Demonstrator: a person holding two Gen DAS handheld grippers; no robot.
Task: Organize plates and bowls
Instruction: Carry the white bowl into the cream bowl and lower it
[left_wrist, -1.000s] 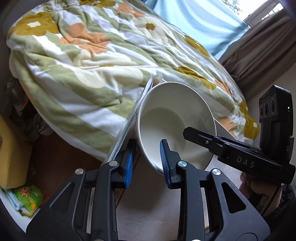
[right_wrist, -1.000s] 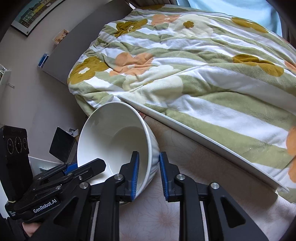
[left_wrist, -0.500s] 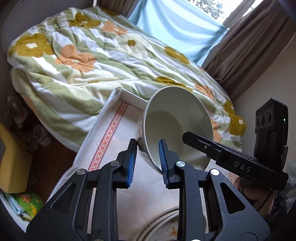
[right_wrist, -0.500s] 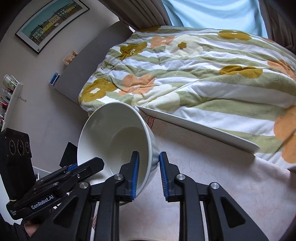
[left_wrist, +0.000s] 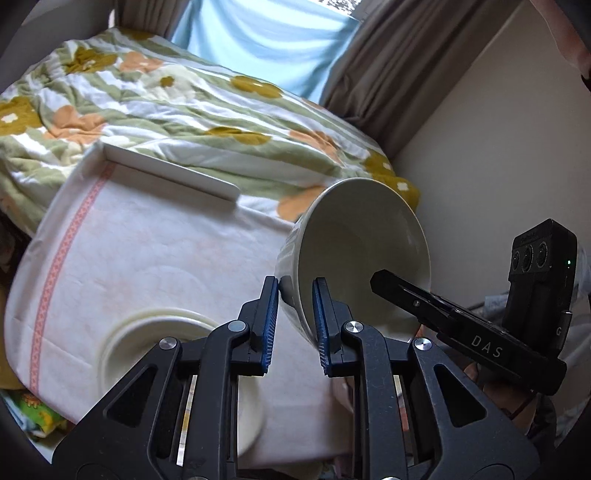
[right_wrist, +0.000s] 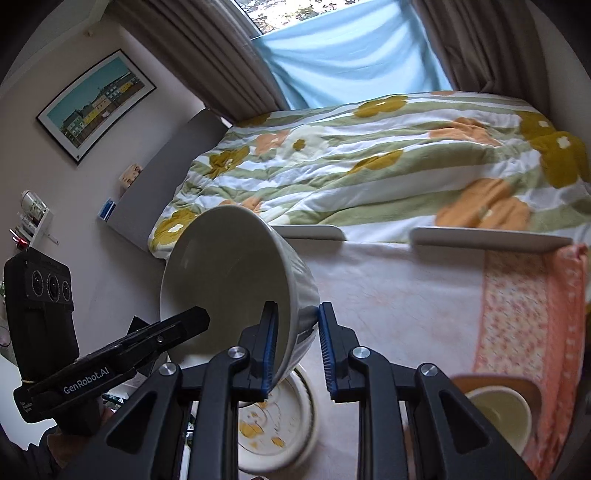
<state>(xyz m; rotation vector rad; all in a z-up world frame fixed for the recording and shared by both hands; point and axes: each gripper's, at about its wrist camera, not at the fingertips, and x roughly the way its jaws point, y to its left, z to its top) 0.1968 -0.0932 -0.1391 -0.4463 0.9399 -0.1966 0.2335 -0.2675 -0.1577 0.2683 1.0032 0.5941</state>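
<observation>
Presently the white bowl (left_wrist: 354, 254) (right_wrist: 229, 280) is held in the air above the cloth-covered table (left_wrist: 155, 251) (right_wrist: 399, 295), tipped on its side. The left gripper (left_wrist: 294, 317) pinches one side of its rim; the right gripper (right_wrist: 295, 343) pinches the opposite side, one finger inside and one outside. Below lie a flower-patterned plate (right_wrist: 280, 424) and a small bowl (right_wrist: 498, 413). A floral bedspread (left_wrist: 184, 110) (right_wrist: 369, 166) lies beyond the table.

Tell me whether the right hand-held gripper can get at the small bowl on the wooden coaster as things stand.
Probably not yet: the right hand-held gripper is clamped on the white bowl's rim, shared with the left hand-held gripper. The small bowl sits uncovered nearby.
</observation>
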